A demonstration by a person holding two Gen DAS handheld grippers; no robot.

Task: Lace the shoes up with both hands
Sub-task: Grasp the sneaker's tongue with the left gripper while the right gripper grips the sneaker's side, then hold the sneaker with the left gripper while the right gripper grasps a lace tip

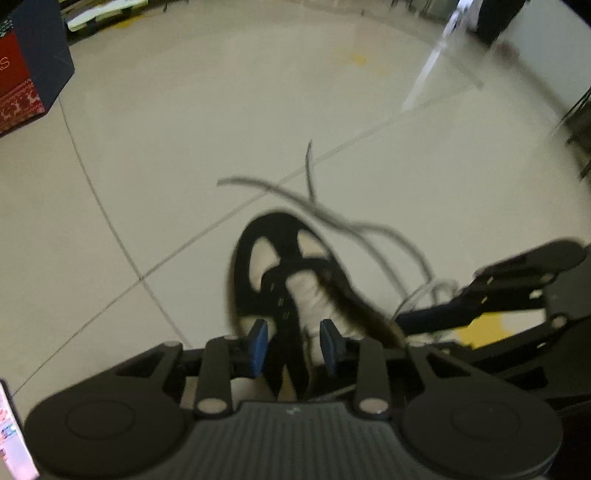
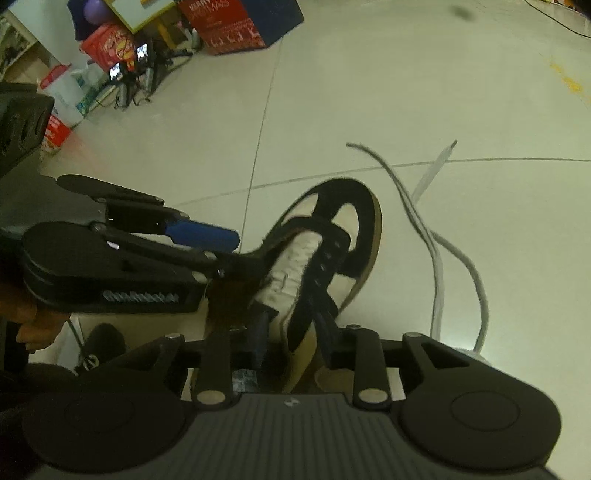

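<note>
A black and white shoe [image 1: 284, 273] with empty eyelets lies tilted on the tiled floor, its tan sole edge [image 2: 369, 254] showing. My left gripper [image 1: 295, 343] is closed part-way, its blue pads [image 1: 258, 343] against the tongue and black eyelet flap. It also appears side-on as the left gripper [image 2: 221, 251] at the shoe's brown collar. My right gripper [image 2: 293, 336] is closed on the shoe's side wall near the opening; from the left wrist the right gripper [image 1: 424, 317] comes in from the right. A loose grey lace [image 2: 439, 258] trails beside the shoe, unthreaded, blurred as the lace [image 1: 332, 218].
Red and navy boxes [image 2: 236, 26] and cluttered items [image 2: 110, 55] stand at the far left on the floor. A person's hand [image 2: 26, 317] holds the left gripper. A yellow floor mark [image 1: 484, 328] lies behind the right gripper.
</note>
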